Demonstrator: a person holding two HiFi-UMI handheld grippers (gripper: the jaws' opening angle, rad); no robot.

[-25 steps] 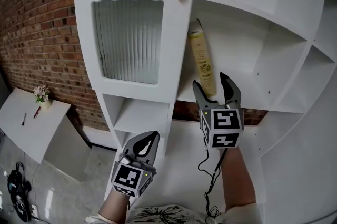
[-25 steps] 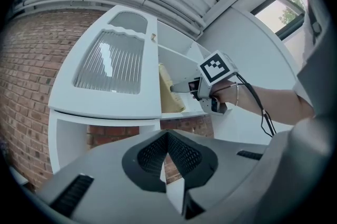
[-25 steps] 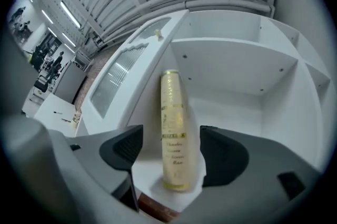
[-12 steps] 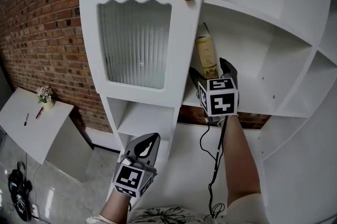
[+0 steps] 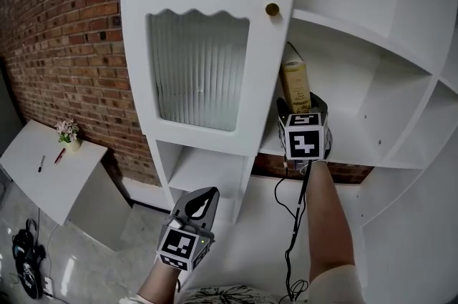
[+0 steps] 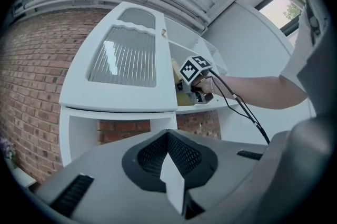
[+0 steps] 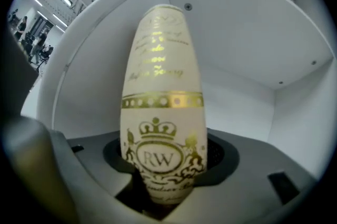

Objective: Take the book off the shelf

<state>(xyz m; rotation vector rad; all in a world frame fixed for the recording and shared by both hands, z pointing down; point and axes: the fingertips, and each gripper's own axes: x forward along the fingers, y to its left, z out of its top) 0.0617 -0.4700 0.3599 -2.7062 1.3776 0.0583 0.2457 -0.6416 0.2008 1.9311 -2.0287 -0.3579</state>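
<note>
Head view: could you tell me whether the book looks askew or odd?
Slightly: the book stands alone on the shelf, tilted left rather than upright; the right tongs are closed around its lower spine.

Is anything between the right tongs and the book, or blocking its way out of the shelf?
Nothing visible: the book sits between the right tongs, and the shelf is open at its front.

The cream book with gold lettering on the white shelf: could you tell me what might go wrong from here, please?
The right tool grips the cream book with gold lettering only low on its spine; the tall book could pivot or slip when pulled. The white ribbed-glass cabinet door stands close beside it and might get knocked.
</note>
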